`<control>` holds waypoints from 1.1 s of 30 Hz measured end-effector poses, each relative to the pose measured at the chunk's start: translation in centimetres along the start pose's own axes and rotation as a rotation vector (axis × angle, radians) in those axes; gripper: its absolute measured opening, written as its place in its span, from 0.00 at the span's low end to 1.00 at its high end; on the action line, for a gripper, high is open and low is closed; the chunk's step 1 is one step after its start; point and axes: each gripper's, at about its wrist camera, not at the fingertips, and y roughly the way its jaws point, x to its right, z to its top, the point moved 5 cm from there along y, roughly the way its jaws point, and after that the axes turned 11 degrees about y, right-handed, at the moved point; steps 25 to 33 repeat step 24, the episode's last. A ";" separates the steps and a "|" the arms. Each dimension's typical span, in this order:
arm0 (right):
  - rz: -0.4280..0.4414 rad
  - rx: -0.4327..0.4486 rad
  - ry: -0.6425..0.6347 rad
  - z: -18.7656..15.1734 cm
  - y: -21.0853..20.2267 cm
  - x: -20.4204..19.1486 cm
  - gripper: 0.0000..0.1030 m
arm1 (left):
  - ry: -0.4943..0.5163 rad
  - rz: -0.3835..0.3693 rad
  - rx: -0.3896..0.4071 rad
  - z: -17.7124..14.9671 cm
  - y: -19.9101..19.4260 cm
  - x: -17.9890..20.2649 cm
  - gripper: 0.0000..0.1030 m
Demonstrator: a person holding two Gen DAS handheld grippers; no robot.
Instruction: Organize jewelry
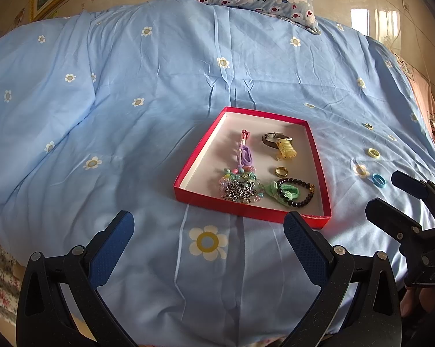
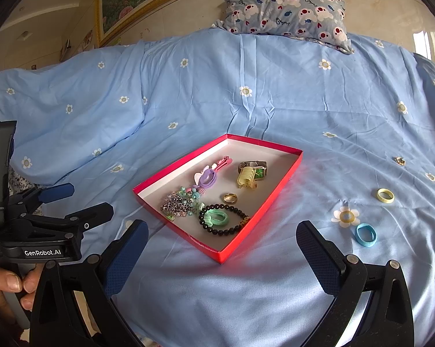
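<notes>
Both the left gripper (image 1: 208, 231) and the right gripper (image 2: 221, 238) hovered over the bed (image 2: 188, 92) with jaws apart and empty, so the sorting looked mid-way: most jewelry lay in the red box (image 2: 263, 211). The next move would call for the right gripper to reach the blue ring (image 2: 365, 234), yellow ring (image 2: 385, 195) and a small trinket (image 2: 400, 160), too small to identify, lying loose on the cover.
</notes>
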 end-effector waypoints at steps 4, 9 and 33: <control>0.001 0.001 0.002 0.0 0.0 0.0 1.00 | -0.001 -0.001 -0.001 0.0 0.0 0.0 1.00; 0.000 0.000 0.002 0.0 0.0 0.0 1.00 | -0.001 0.000 -0.002 0.0 0.1 0.0 1.00; 0.008 -0.020 0.005 -0.1 0.7 0.1 1.00 | -0.002 -0.027 -0.018 -0.1 1.8 0.2 1.00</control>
